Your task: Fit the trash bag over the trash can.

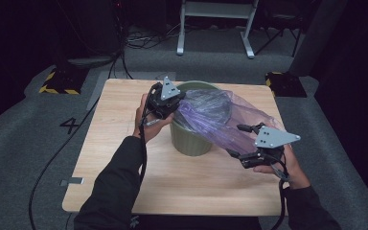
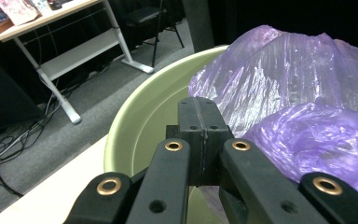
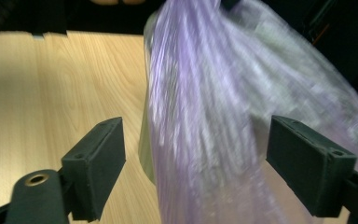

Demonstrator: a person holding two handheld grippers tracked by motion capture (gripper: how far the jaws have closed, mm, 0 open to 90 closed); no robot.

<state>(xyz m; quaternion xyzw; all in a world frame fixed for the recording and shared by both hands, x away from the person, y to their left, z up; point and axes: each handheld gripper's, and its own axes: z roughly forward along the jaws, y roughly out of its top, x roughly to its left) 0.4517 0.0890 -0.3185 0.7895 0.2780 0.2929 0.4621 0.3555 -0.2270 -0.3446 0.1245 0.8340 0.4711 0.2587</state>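
bag (image 1: 230,120) pinched at bin (image 1: 191,141) rim by left tongs (image 2: 200,135); right tongs (image 3: 214,172) gaping, loose.

Bag (image 1: 220,120) over bin (image 1: 190,141) mouth (left tabletop (image 1: 110,143) free)

Closed tool (image 2: 200,122) sits over green bin (image 2: 135,126) beside purple bag (image 2: 298,93).

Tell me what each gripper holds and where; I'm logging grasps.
Left gripper: shut at the bin's rim, seemingly on the purple bag's edge. Right gripper: open, nothing held; the bag hangs between its jaws.
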